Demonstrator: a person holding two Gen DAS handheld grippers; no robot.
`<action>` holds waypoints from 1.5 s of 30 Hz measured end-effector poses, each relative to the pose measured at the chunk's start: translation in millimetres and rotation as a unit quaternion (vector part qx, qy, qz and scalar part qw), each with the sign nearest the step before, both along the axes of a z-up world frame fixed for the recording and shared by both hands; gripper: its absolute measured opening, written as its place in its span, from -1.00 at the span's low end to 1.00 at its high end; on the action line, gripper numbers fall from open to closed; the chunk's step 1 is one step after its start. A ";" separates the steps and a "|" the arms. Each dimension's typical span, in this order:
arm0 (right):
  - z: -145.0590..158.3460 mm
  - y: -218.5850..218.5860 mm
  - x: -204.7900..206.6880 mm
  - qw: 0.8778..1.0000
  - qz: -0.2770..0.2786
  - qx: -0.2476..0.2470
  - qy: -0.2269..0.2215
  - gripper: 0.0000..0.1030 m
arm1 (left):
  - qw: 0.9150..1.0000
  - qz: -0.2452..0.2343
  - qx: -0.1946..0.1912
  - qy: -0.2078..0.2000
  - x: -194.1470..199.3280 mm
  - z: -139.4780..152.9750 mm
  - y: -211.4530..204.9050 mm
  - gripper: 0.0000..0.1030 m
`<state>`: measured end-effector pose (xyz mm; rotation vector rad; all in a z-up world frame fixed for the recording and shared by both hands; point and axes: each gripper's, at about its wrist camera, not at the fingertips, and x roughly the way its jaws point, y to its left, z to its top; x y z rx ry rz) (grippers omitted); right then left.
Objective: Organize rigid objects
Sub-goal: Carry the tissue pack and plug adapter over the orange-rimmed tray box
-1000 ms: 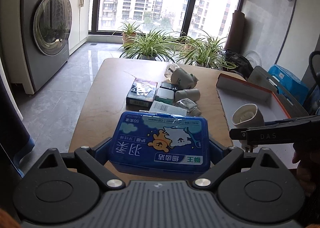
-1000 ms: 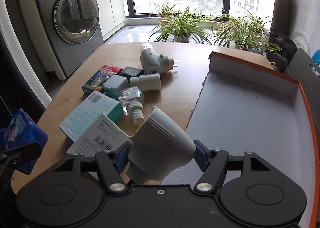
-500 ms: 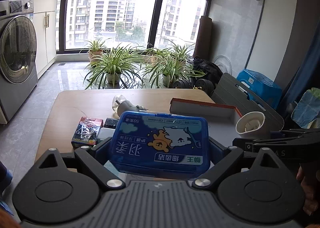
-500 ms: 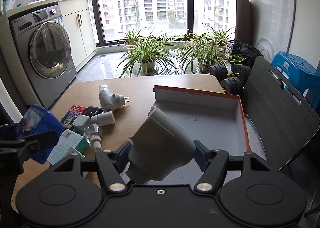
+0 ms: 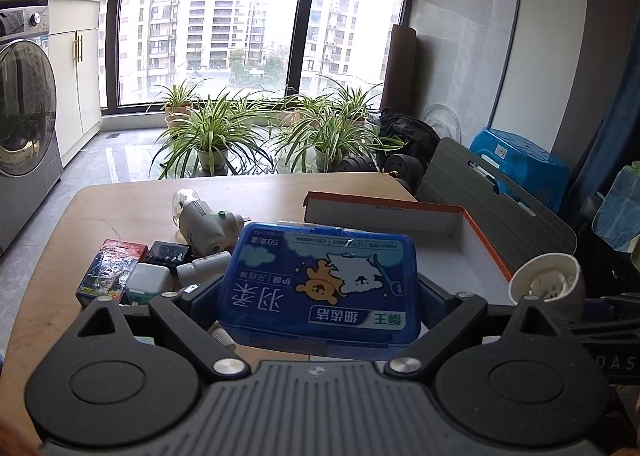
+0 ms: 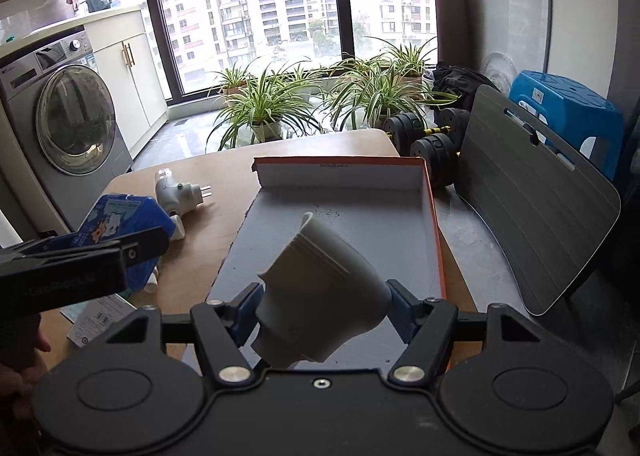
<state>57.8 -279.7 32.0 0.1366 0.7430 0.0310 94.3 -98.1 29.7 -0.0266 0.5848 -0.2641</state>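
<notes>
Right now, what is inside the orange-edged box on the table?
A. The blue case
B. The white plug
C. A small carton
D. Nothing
D: the orange-edged box shows only a bare grey floor; the blue case is clamped in the left gripper, the white plug in the right gripper.

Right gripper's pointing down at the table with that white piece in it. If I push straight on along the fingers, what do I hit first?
Probably the grey floor of the open orange-edged box; the white plastic housing in the right gripper would touch first. Depth is uncertain.
</notes>
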 end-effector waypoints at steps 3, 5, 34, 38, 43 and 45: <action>-4.1 -5.5 2.9 1.000 -0.007 0.001 0.002 0.54 | 1.000 0.001 0.007 -0.005 6.4 -5.8 -7.8 0.87; -7.9 -9.1 6.9 1.000 -0.011 0.004 0.006 0.54 | 1.000 0.000 0.017 -0.011 8.1 -11.8 -12.1 0.87; -10.7 -27.1 16.8 1.000 -0.009 0.015 0.003 0.54 | 1.000 -0.016 0.000 0.019 -4.6 -17.0 -27.5 0.83; -5.4 -26.7 18.2 1.000 -0.007 0.011 -0.002 0.54 | 1.000 -0.015 0.001 0.010 -3.9 -8.6 -27.5 0.83; 9.0 -28.6 28.5 1.000 -0.003 0.005 -0.016 0.54 | 1.000 -0.006 0.017 0.006 6.4 10.2 -35.6 0.83; 16.2 -30.7 31.2 1.000 -0.003 0.006 -0.022 0.54 | 1.000 0.000 0.024 0.005 10.5 18.1 -39.3 0.83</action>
